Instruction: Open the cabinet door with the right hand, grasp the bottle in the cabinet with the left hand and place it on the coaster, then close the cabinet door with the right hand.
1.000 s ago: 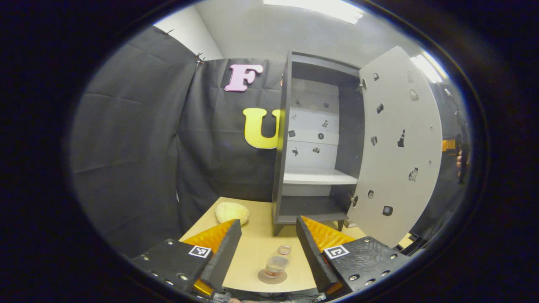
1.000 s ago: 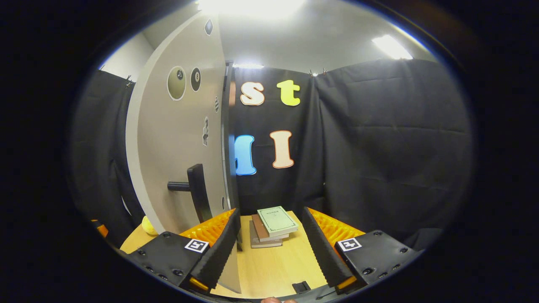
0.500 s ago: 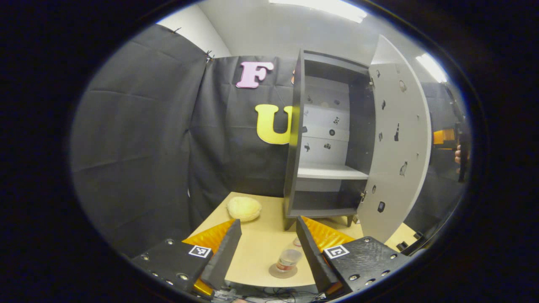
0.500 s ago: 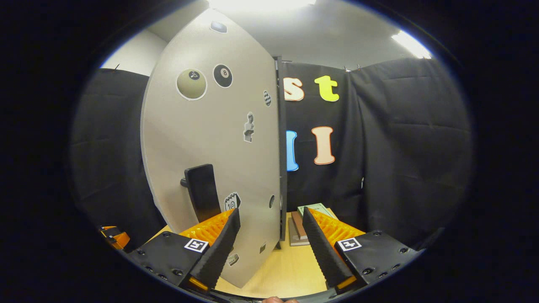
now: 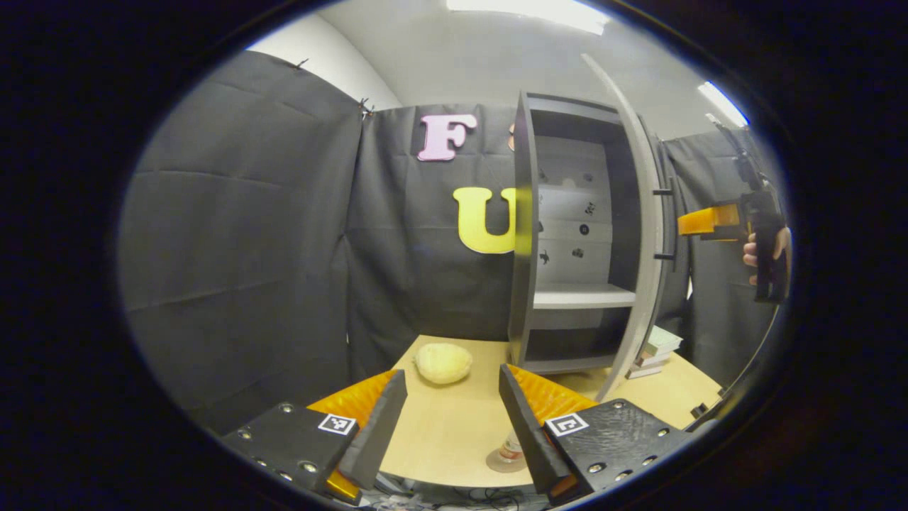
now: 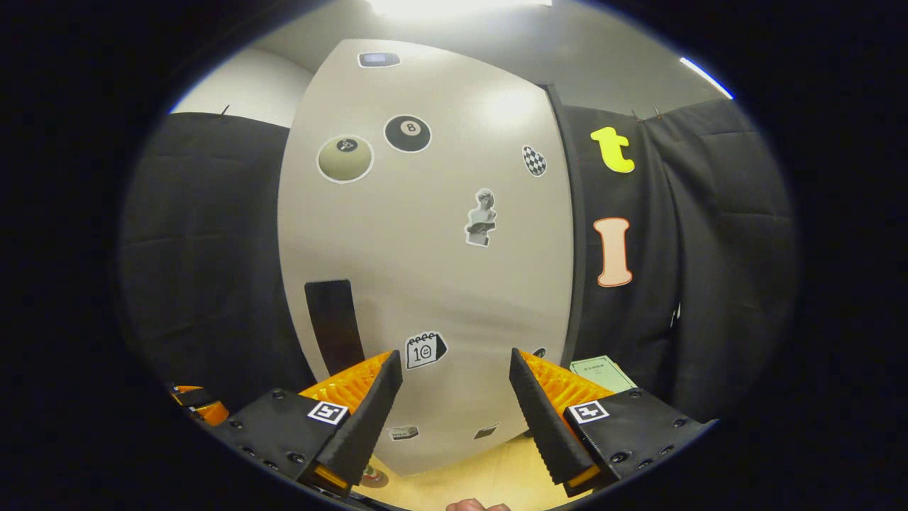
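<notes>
The cabinet [image 5: 567, 234] stands at centre right of the left gripper view, its shelf and lower compartment bare. The cabinet door [image 6: 425, 255] has swung markedly toward shut: a second ago it stood wide open, and now the left gripper view catches it nearly edge-on, while in the right gripper view its outer face spans the centre of the frame, with the dark handle [image 6: 332, 323] at lower left. The judgement is that the closing step is under way but not done, since a gap to the cabinet remains.

The tabletop [image 5: 440, 433] carries a pale rounded object [image 5: 443, 362] at lower centre and stacked books [image 5: 656, 349] behind the door.

The right gripper [image 6: 454, 411] faces the door panel with its fingers apart, gripping nothing; contact with the door cannot be told. It also appears at the right edge of the left gripper view, held in a hand [image 5: 762, 250].

The left gripper [image 5: 450, 419] hangs above the tabletop, fingers apart and empty.

The bottle [image 5: 512, 447] stands on the coaster [image 5: 502, 463] at lower centre, partly hidden by a finger; that placement looks complete.
</notes>
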